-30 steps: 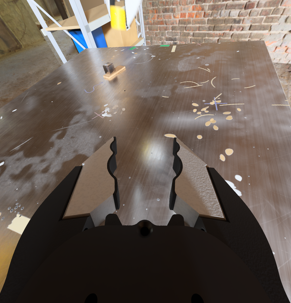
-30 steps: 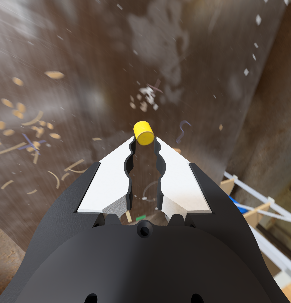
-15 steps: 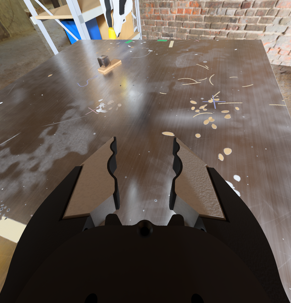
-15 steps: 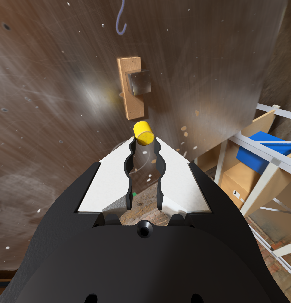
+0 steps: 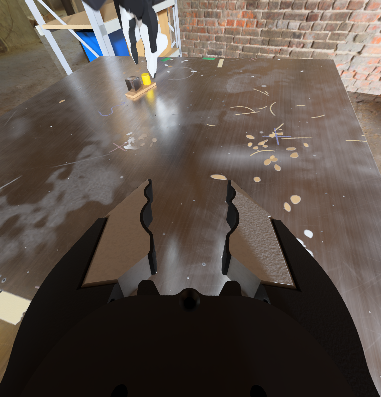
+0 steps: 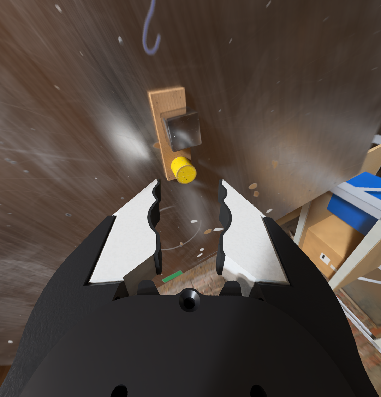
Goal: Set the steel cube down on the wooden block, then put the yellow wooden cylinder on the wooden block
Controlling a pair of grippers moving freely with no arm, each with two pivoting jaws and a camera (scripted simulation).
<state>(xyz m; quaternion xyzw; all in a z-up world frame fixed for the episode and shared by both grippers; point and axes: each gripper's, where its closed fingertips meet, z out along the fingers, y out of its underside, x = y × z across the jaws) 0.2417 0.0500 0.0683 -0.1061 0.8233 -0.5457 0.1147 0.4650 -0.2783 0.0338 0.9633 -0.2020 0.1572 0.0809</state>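
The right tongs (image 6: pixel 189 182) hang spread and empty just above the yellow wooden cylinder (image 6: pixel 183 170), pointing steeply down at the tabletop (image 6: pixel 67 129). The cylinder stands upright on the near end of the wooden block (image 6: pixel 167 103), beside the steel cube (image 6: pixel 183 131). The left tongs (image 5: pixel 189 182) hover well apart from the block, tilted forward over the tabletop, also spread and empty.

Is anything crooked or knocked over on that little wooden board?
Nothing is knocked over. The steel cube and the yellow wooden cylinder both stand upright on the wooden block. One small oddity: both seem to sit toward one long edge, perhaps overhanging it slightly. The right gripper is open and clear of the cylinder.
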